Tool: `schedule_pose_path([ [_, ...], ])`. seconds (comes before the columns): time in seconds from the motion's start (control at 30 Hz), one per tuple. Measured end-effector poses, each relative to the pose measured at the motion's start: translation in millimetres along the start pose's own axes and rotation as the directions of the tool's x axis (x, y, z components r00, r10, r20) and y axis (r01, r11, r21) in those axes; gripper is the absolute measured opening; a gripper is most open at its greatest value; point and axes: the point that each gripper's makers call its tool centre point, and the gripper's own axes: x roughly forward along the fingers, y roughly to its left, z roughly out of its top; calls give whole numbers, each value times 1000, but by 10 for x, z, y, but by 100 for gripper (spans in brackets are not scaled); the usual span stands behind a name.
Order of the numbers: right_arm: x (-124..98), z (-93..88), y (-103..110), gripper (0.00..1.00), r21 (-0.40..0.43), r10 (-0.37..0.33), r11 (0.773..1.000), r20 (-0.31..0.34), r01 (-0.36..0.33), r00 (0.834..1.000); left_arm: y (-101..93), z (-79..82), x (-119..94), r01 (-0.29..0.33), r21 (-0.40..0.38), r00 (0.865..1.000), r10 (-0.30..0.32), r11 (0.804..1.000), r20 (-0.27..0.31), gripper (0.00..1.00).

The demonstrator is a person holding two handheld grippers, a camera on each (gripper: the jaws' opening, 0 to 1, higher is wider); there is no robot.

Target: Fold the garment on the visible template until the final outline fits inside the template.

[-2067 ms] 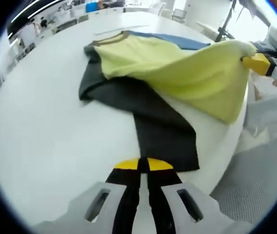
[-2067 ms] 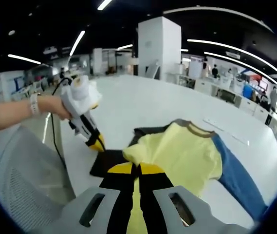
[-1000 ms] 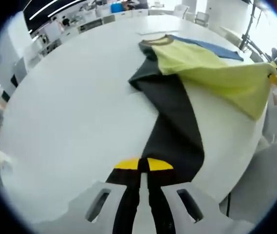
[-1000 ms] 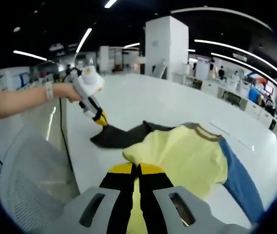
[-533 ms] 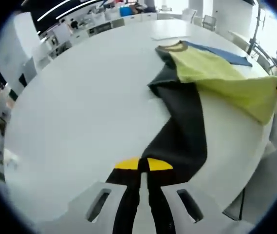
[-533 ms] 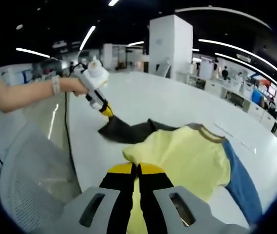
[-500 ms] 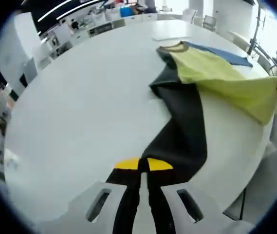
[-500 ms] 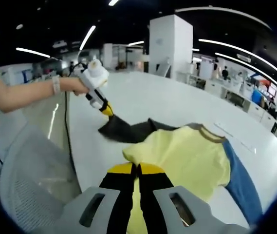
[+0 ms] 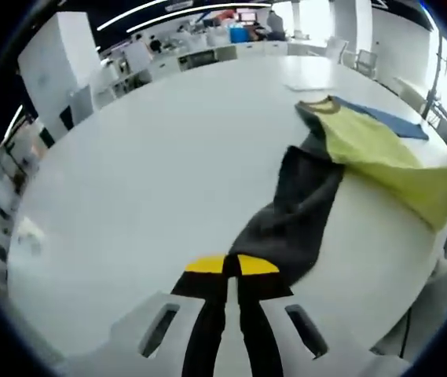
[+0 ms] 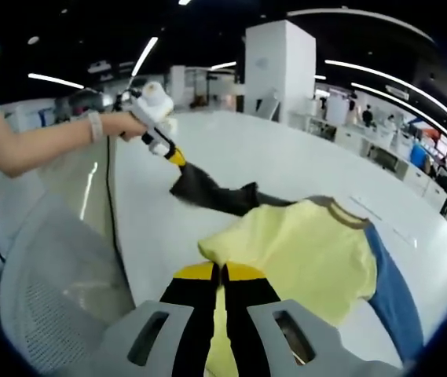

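Near the tabletop (image 9: 144,157) edge, the soft, light garment (image 10: 302,251) is gripped by both closed fingers: left gripper (image 9: 232,265) on the dark sleeve (image 9: 294,212), right gripper (image 10: 221,272) on the yellow hem (image 10: 231,245); corners are judged the best hold.

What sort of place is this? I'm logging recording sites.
Probably a large open-plan office or lab: a big white table holding the garment, ceiling strip lights, a mesh chair, and rows of desks behind.

Left claw (image 9: 232,265) jaws closed on cloth at 6 o'clock of its view; right claw (image 10: 221,272) likewise clamped; person's hand (image 10: 121,124) grips the left claw at 10 o'clock.
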Motion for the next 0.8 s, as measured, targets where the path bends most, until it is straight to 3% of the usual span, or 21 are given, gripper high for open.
schedule_pose_path([
  [0.43, 99, 20, 227, 3, -37, 62, 997, -13, -63, 998, 261, 110, -91, -56, -15, 997, 57, 998, 50, 0],
  [0.8, 273, 62, 99, 10, -76, 59, 995, -36, -62, 998, 291, 301, -207, -73, 20, 993, 71, 997, 95, 0],
])
